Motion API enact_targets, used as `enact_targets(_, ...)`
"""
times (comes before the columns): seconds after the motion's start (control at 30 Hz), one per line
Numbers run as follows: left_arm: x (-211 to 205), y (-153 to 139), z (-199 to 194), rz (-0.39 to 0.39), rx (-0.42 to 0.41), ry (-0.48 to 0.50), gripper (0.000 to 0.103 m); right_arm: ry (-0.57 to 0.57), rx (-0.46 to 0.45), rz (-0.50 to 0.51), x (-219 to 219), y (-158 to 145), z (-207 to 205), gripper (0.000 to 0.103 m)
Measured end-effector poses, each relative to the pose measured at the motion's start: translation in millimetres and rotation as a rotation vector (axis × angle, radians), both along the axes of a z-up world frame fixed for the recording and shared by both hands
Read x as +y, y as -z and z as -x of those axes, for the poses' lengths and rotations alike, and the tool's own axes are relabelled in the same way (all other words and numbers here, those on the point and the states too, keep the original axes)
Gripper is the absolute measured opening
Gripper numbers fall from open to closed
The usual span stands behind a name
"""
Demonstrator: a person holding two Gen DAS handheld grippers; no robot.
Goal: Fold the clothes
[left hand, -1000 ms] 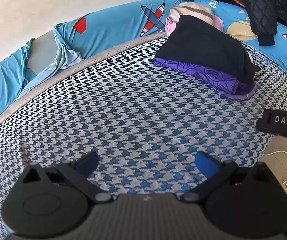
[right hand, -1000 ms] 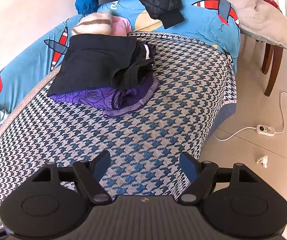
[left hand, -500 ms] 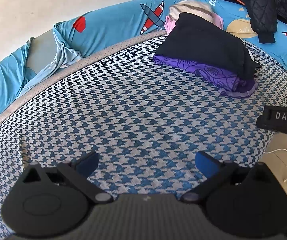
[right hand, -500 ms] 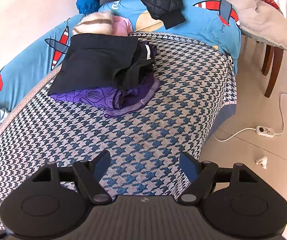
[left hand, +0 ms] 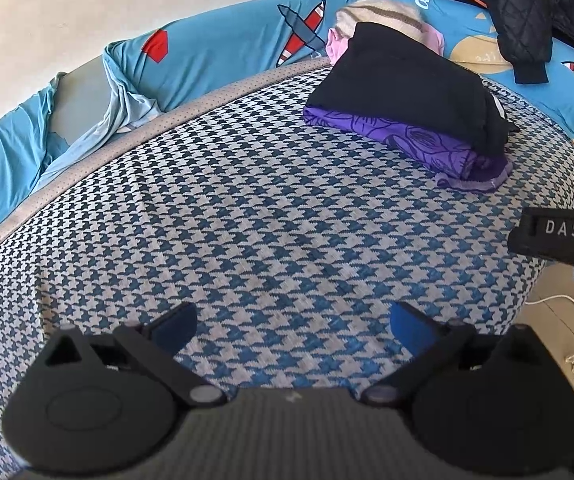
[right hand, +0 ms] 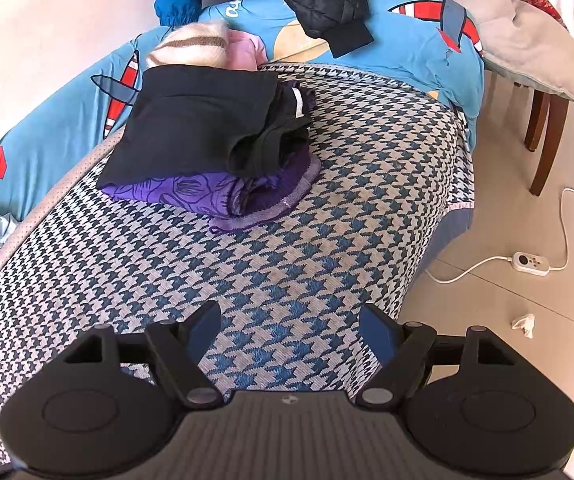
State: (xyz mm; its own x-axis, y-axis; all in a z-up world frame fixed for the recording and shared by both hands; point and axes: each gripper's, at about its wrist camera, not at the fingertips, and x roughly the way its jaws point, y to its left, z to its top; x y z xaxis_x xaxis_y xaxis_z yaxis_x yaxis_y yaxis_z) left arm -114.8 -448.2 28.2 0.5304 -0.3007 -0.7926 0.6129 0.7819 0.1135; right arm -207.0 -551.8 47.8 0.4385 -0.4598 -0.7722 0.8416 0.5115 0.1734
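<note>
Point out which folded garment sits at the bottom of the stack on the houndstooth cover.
The purple floral-patterned garment. It lies flat on the houndstooth cover, its lilac hem sticking out, while the black garment rests on top of it.

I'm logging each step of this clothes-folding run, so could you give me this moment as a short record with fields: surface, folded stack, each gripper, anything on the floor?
surface: houndstooth cover, bare in front of both grippers
folded stack: black garment on top of purple garment, at the far end of the cover
behind stack: striped cream knit and pink item
left gripper: open, nothing between the fingers
right gripper: open, nothing between the fingers
floor: white corded switch, crumpled tissue
</note>
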Motion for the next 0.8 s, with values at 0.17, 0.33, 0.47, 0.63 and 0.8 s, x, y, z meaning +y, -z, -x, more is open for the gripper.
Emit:
enact_targets(0.17, -0.5, 0.4, 0.4, -0.001, -0.002, 0.000, 0.103, 0.000, 0.002, 0.000, 0.8, 0.1, -0.4, 0.076)
enact_targets(0.33, 0.2, 0.2, 0.7, 0.008, 0.006, 0.002, 0.103, -0.004, 0.004, 0.000, 0.4, 0.2, -1.2, 0.076)
enact_targets(0.47, 1.0, -0.2, 0.7, 0.011, 0.005, -0.002, 0.103, -0.007, 0.007, 0.003, 1.6, 0.3, -2.5, 0.076)
enact_targets(0.63, 3.6, -0.8, 0.9, 0.017, 0.005, -0.004, 0.103, -0.009, 0.010, 0.005, 1.9, 0.5, -3.1, 0.076)
enact_targets(0.8, 8.6, -2.8, 1.3, 0.025, 0.001, -0.003, 0.103, -0.009, 0.017, 0.009, 3.1, 0.8, -4.2, 0.076)
